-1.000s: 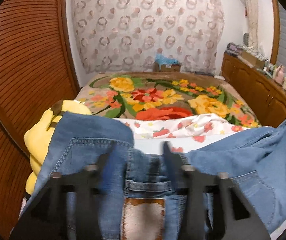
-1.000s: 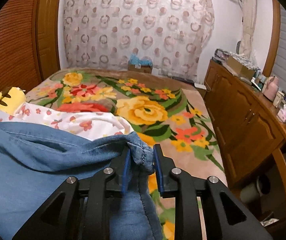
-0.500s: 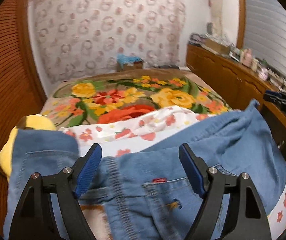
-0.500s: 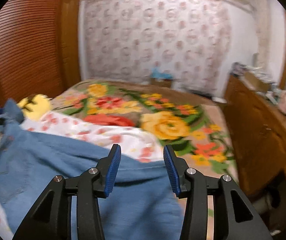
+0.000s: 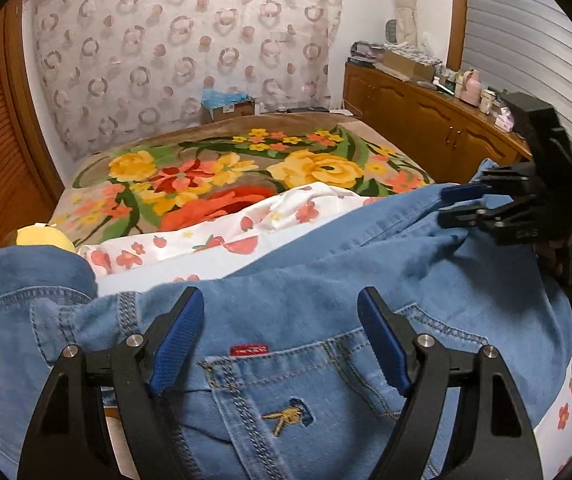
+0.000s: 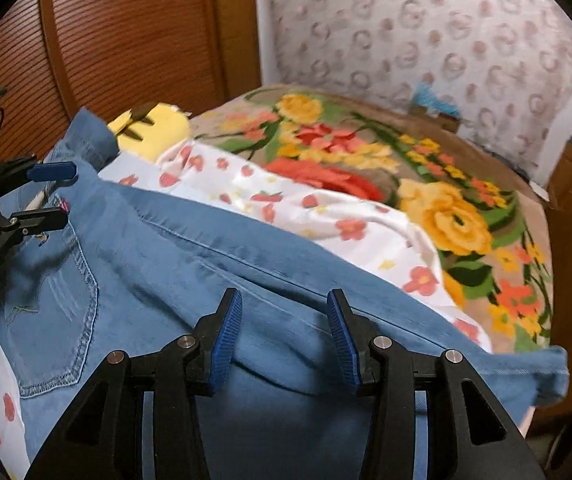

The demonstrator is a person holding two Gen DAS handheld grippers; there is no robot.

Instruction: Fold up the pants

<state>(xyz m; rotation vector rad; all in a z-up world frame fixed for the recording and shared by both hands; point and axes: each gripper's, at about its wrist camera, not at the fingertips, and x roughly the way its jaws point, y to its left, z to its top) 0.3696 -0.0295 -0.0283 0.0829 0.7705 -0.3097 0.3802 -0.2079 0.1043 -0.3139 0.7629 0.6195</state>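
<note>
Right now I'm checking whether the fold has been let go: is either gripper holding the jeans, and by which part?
Nothing is held. The left gripper and the right gripper both stand with jaws apart above the jeans, which lie spread on the bed.

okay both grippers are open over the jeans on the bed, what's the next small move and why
Probably lower the right gripper onto the leg fold of the jeans beneath it and close. Both it and the left gripper are open, holding nothing, and the jeans lie lengthwise across the white floral sheet, seemingly needing another fold.
</note>
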